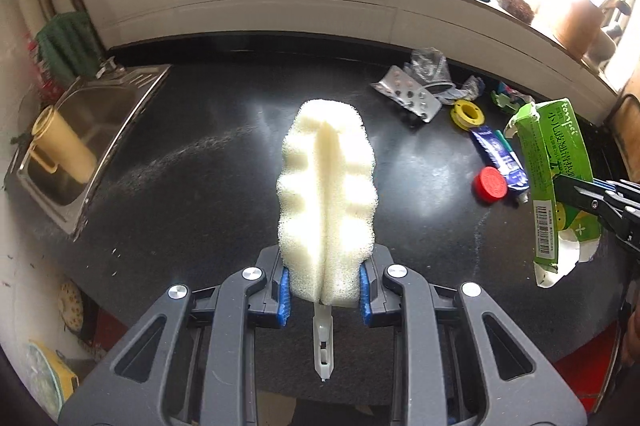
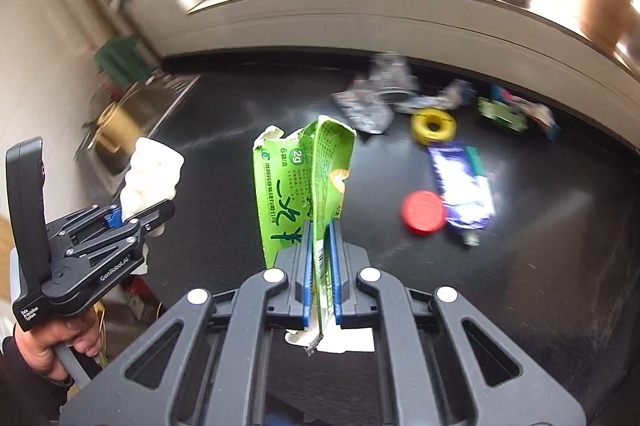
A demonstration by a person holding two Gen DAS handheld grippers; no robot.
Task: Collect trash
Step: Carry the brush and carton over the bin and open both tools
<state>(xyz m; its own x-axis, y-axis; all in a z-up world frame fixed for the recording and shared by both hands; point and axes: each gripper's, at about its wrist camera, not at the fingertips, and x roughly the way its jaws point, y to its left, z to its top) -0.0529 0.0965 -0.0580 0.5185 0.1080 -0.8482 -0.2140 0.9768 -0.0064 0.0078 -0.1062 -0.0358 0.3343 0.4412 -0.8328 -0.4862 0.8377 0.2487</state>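
Now sponge brush (image 1: 327,199) in left jaws, green carton (image 2: 308,181) in right.

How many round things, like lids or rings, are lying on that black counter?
2. A red cap lies beside the blue tube, and a yellow ring sits farther back by the foil blister packs. The litter pile may hide more.

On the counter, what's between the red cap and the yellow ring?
The blue-and-white tube lies between the red cap and the yellow ring, slanting past both. The left wrist view shows it sharpest; the right wrist view is blurred.
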